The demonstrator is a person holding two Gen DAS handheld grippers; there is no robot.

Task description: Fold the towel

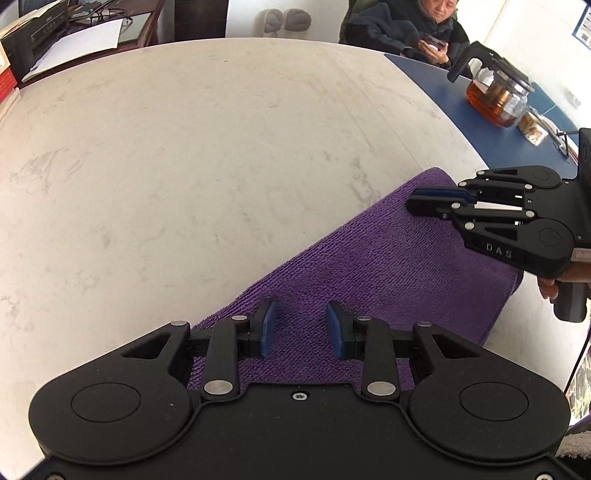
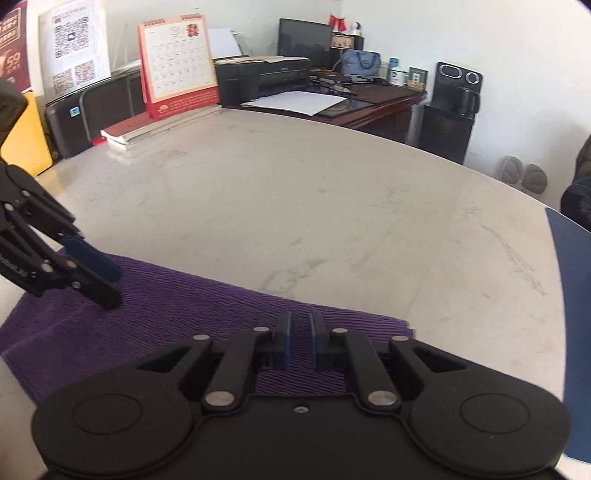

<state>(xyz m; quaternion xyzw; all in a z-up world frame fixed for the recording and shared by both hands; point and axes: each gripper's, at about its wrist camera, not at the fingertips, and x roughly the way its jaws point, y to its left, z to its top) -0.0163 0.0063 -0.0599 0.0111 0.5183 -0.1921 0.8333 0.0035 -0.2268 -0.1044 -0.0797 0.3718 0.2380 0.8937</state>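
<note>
A purple towel point(image 1: 369, 266) point(image 2: 184, 306) lies flat as a folded strip on the pale marble table point(image 1: 184, 166) point(image 2: 295, 203), near its front edge. My left gripper point(image 1: 301, 308) point(image 2: 113, 290) hovers over one end of the towel, its blue pads apart with only cloth showing below the gap. Over the other end my right gripper point(image 2: 300, 318) point(image 1: 412, 200) has its pads nearly together, and no cloth is visibly pinched between them. Neither gripper lifts any part of the towel.
A glass teapot point(image 1: 496, 94) with brown tea stands on a blue surface point(image 1: 461, 110) point(image 2: 572, 295) to the right. A seated person point(image 1: 406, 29) is beyond it. A stack of books with a desk calendar point(image 2: 173, 62) sits at the table's far left edge, and a printer point(image 2: 266, 79) stands behind.
</note>
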